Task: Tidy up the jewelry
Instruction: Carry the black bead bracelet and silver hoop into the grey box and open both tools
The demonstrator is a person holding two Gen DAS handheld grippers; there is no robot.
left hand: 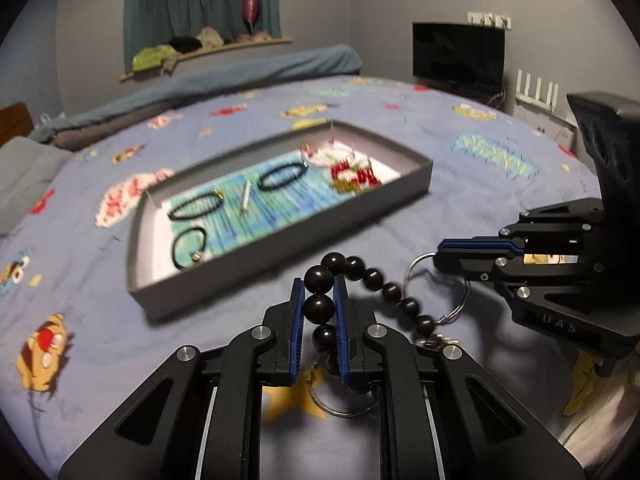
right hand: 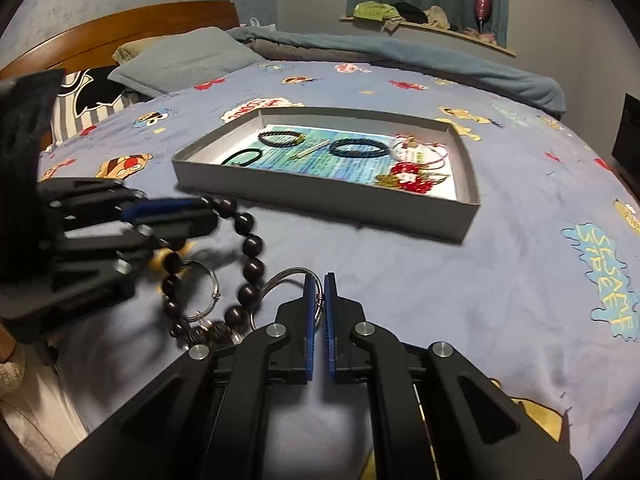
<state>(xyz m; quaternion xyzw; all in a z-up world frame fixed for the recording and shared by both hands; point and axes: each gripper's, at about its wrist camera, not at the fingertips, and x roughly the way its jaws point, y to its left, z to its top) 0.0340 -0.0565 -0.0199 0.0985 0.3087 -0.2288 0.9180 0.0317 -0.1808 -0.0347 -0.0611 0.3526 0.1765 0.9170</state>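
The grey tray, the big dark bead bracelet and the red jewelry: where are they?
Grey tray (right hand: 320,208): right wrist view, near wall.
Dark wooden bead bracelet (left hand: 319,308): left wrist view, a gripped bead.
Red beaded jewelry (right hand: 408,178): right wrist view, its middle.

Left gripper (left hand: 320,284) clamps bead bracelet (left hand: 320,306); tray (left hand: 280,236) beyond.

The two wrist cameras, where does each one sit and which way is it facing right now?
Left wrist: on the left gripper, facing across the bed at the grey tray; its pads clamp the dark bead bracelet; the right gripper enters from the right.
Right wrist: on the right gripper, facing the tray and headboard; its pads pinch a wire ring; the left gripper shows at left.
Shared: tray, bracelet, ring, both grippers.
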